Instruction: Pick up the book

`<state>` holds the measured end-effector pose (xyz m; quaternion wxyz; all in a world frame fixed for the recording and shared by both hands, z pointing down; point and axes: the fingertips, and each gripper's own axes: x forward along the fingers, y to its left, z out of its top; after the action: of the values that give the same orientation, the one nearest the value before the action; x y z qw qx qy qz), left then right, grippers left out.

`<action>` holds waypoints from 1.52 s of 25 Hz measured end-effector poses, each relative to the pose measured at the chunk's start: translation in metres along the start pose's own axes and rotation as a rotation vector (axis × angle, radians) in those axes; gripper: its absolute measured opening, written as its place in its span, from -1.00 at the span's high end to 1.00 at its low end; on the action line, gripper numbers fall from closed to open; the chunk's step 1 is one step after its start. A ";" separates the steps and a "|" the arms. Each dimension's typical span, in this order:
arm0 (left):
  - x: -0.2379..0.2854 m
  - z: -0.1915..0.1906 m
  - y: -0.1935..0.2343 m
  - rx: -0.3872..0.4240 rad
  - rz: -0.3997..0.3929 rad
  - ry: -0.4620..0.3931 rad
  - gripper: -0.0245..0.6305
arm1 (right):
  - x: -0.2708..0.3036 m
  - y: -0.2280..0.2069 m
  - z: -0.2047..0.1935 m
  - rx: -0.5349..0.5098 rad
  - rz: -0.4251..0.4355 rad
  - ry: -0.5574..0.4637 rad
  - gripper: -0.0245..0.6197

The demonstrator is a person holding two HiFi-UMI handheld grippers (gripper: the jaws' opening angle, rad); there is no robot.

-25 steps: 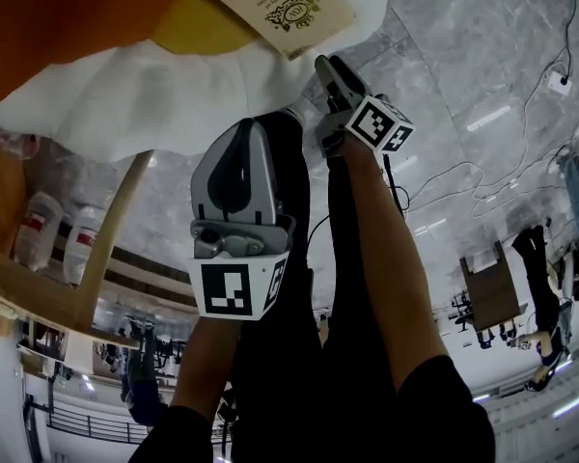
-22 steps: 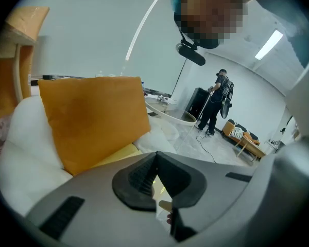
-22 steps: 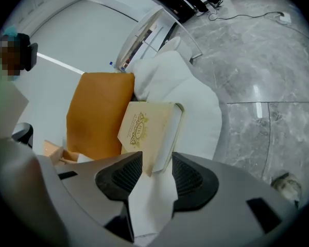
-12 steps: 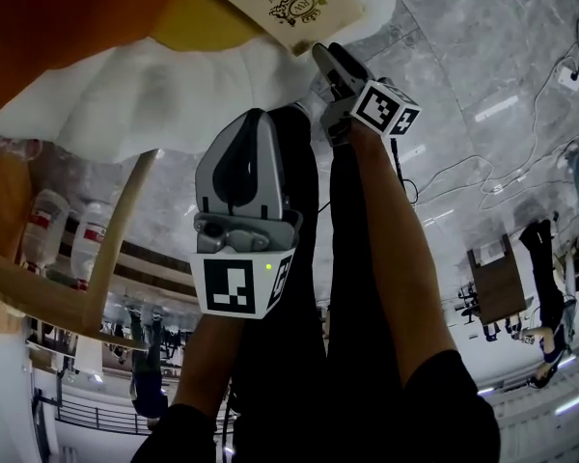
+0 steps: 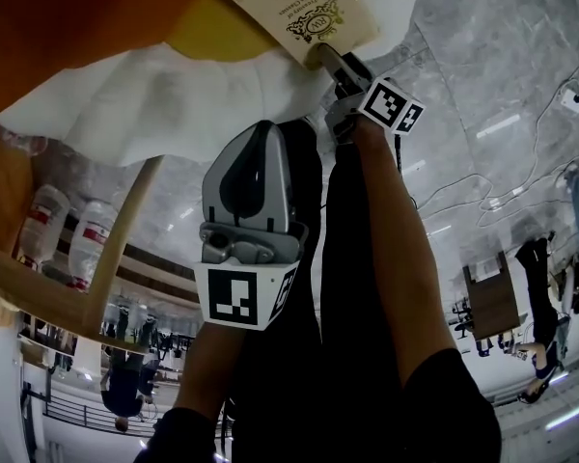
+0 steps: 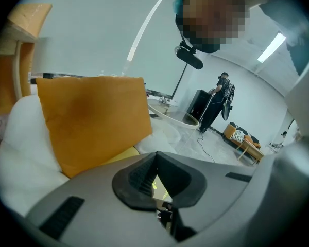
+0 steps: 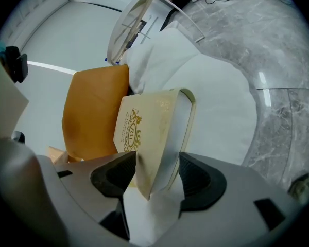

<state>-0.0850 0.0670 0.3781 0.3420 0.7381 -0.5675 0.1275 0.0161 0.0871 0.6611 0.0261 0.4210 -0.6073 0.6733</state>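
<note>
Book (image 7: 144,133) on white bedding (image 5: 154,95), beside orange cushion (image 7: 90,112). Right gripper (image 7: 155,173) nearer: jaws just opened wide, book's near corner between them, unclamped, long axis running away. Left gripper (image 5: 248,177): jaws together, empty, well short.

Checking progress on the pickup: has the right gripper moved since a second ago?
Yes: the right gripper closed in on the book; its jaws just opened, book corner between them.

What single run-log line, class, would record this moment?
stage: pre-grasp | right gripper: jaws just opened wide, book corner between, ungripped | left gripper: shut, empty
</note>
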 end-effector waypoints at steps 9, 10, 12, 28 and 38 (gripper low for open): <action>0.006 0.001 0.000 0.007 -0.012 -0.005 0.90 | 0.009 -0.005 -0.001 -0.016 0.051 0.033 0.17; 0.007 0.000 0.000 0.004 -0.014 -0.005 0.90 | 0.008 -0.007 -0.001 -0.022 0.056 0.033 0.17; 0.008 -0.002 -0.001 0.002 -0.016 -0.007 0.90 | 0.008 -0.009 0.002 -0.038 0.077 0.028 0.17; 0.006 0.004 -0.002 -0.009 -0.015 -0.016 0.90 | 0.025 0.022 0.025 -0.082 0.109 0.025 0.34; -0.009 0.021 -0.018 -0.029 -0.028 -0.030 0.90 | -0.025 0.029 0.050 -0.214 -0.032 -0.028 0.47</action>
<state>-0.0760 0.0620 0.3509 0.3460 0.7426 -0.5640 0.1035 0.0433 0.0490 0.6189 0.0730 0.4348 -0.6694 0.5979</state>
